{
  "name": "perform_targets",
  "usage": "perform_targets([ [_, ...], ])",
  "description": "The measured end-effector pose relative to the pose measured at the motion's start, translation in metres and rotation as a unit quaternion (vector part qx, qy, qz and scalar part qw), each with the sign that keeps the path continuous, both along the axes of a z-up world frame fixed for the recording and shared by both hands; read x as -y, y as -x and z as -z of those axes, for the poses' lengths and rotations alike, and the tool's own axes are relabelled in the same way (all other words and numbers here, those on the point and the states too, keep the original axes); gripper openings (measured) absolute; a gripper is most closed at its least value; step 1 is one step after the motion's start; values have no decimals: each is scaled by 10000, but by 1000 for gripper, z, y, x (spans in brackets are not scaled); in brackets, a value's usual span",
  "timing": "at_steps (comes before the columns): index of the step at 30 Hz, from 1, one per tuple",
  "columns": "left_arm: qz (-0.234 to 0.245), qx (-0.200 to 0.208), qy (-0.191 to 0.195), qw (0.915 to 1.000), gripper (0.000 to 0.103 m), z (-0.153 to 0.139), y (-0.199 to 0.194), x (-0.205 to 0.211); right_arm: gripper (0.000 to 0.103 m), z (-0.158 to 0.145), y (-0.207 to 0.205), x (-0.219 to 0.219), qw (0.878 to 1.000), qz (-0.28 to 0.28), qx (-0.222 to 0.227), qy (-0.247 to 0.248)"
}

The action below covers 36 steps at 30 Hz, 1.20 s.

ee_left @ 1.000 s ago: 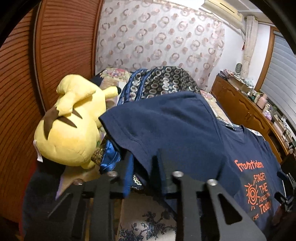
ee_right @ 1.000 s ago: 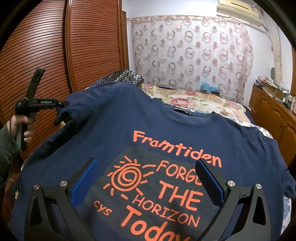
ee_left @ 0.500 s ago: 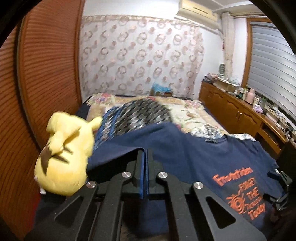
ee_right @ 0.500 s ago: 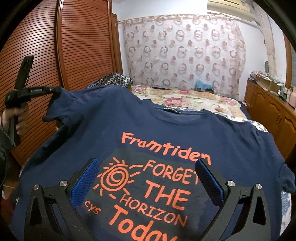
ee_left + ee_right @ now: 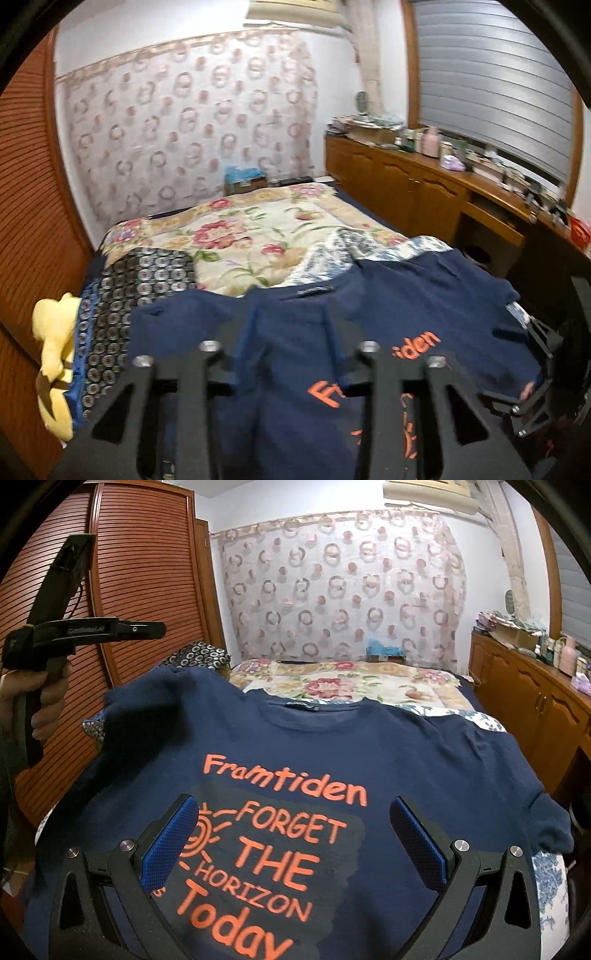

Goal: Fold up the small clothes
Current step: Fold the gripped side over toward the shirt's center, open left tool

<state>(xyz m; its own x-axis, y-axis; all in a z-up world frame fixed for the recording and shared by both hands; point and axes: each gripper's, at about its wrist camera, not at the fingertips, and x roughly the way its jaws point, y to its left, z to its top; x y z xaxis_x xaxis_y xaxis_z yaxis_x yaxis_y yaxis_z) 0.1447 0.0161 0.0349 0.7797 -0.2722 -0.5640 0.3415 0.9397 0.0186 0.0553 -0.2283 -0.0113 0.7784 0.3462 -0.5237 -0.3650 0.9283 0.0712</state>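
A navy T-shirt (image 5: 332, 738) with orange lettering lies front up on the bed. In the right wrist view, my left gripper (image 5: 147, 629) hangs in the air above the shirt's left shoulder, held by a person's hand (image 5: 48, 701). Its jaws are opening and no cloth hangs from them. The left wrist view shows the left gripper (image 5: 291, 332) with its fingers apart over the navy T-shirt (image 5: 406, 295), where the sleeve lies bunched below them. My right gripper (image 5: 295, 834) stands wide open low over the printed chest, with nothing gripped between its blue pads (image 5: 173, 842).
A yellow plush toy (image 5: 55, 350) and a dark ring-patterned cloth (image 5: 147, 273) lie left of the shirt. Beyond it is the floral bedspread (image 5: 251, 236). A wooden cabinet (image 5: 424, 184) with clutter runs along the right. Slatted wardrobe doors (image 5: 147, 572) stand on the left.
The left gripper shut on the shirt's left sleeve, carried it up and toward the middle, then opened and let it drop. The right gripper stayed open over the print.
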Motion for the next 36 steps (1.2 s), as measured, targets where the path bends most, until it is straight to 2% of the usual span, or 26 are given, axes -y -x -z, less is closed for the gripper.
perform_targets([
  [2, 24, -32, -21, 10000, 43, 2, 2, 0, 103, 0, 1, -2, 10000, 35, -10, 14],
  [6, -42, -64, -40, 10000, 67, 2, 6, -4, 103, -2, 3, -5, 9999, 85, -31, -51],
  [9, -158, -66, -9, 9999, 75, 5, 13, -15, 103, -3, 3, -8, 9999, 95, -25, -64],
  [14, -492, 31, -102, 9987, 75, 8, 22, -38, 103, -6, -4, -14, 9999, -142, -63, -15],
  [21, -827, 7, -75, 9965, 76, 16, 19, -74, 101, -17, -41, -33, 9980, -594, -138, 136],
  [28, -987, -142, 254, 9947, 78, 29, 21, -110, 96, -24, -96, -65, 9923, -1192, -290, 193],
  [29, -1050, -149, 279, 9940, 83, 31, 22, -115, 95, -24, -101, -69, 9909, -1293, -314, 192],
  [33, -1187, -199, 507, 9914, 85, 37, 26, -132, 84, -20, -130, -85, 9836, -1726, -498, 181],
  [36, -1371, -203, 492, 9891, 87, 41, 29, -142, 76, -15, -153, -101, 9761, -2055, -683, 168],
])
